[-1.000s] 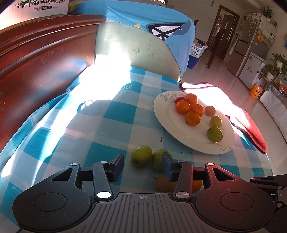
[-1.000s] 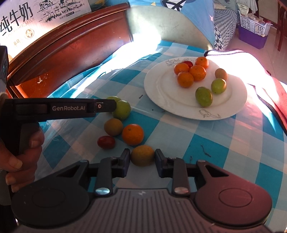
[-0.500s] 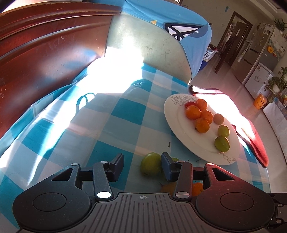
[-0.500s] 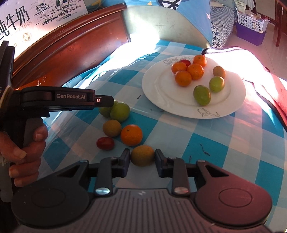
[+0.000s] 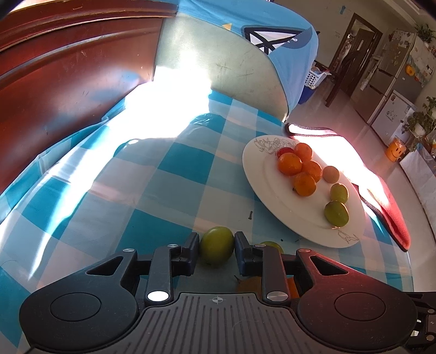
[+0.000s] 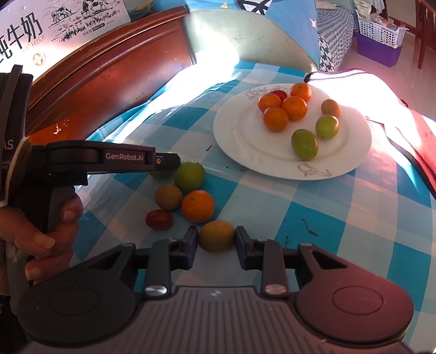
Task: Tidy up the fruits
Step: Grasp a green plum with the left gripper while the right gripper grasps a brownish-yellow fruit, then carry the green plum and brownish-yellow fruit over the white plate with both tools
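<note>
The green fruit (image 5: 216, 246) now sits between my left gripper (image 5: 215, 252) jaws, which have narrowed onto it from a wide stance half a second ago, so it looks ready to lift off the bench. My right gripper (image 6: 216, 242) stays clamped on the yellow-orange fruit (image 6: 216, 236). Both belong on the white plate (image 6: 237, 130) beyond, past the loose fruits (image 6: 188, 196).

You can read "GenRobot.AI" in white on the black body of the left claw (image 6: 163, 163), mid-left of the right wrist view. Just left of it, on the grey handle part, "AS" shows, rest cut off. Upper left corner: white milk carton (image 6: 54, 24) w/ Chinese chars "纯牛奶", "PURE MILK" partly readable below, cow drawings beside; small print too blurred. Left wrist view: no legible text.
</note>
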{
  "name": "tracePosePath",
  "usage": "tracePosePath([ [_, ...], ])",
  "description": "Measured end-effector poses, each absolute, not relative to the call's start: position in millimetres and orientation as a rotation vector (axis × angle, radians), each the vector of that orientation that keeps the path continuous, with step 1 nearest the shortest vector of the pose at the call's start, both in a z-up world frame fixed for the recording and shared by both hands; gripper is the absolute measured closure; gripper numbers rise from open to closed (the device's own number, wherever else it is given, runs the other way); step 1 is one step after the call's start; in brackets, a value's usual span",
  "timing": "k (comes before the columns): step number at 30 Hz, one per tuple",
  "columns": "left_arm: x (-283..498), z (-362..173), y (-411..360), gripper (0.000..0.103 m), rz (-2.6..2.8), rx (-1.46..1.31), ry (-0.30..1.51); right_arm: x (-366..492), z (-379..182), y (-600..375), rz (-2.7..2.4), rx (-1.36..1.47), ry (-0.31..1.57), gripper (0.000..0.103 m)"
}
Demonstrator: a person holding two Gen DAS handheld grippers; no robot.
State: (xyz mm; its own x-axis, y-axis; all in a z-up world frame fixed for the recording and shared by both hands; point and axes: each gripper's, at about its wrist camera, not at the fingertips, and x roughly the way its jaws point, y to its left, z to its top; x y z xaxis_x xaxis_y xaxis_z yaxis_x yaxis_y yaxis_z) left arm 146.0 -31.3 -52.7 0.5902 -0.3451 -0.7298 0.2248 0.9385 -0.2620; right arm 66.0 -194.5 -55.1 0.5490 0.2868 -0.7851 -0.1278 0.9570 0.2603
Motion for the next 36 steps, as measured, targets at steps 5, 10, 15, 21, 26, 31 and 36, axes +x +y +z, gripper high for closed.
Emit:
tracePosePath([
  [5, 144, -47, -31, 0.078, -0.31, -0.135, 0.863, 66, -51, -197, 0.239, 0.191, 0.947, 0.073],
  [10, 140, -32, -33, 0.078, -0.299, -0.121, 0.825, 67, -39, -206, 0.226, 0.232, 0.909, 0.073],
  [15, 136, -18, -38, 0.078, -0.322, -0.118, 0.794, 69, -28, -214, 0.213, 0.251, 0.881, 0.073],
  [21, 130, -3, -49, 0.078, -0.369, -0.093, 0.774, 73, -15, -221, 0.208, 0.249, 0.855, 0.073],
  [26, 132, 10, -60, 0.078, -0.415, -0.072, 0.758, 85, -1, -240, 0.197, 0.282, 0.841, 0.073],
  [31, 144, 17, -73, 0.078, -0.454, -0.047, 0.76, 104, 11, -267, 0.177, 0.323, 0.799, 0.073],
  [36, 158, 15, -88, 0.078, -0.497, 0.007, 0.766, 124, 7, -289, 0.14, 0.409, 0.79, 0.073],
])
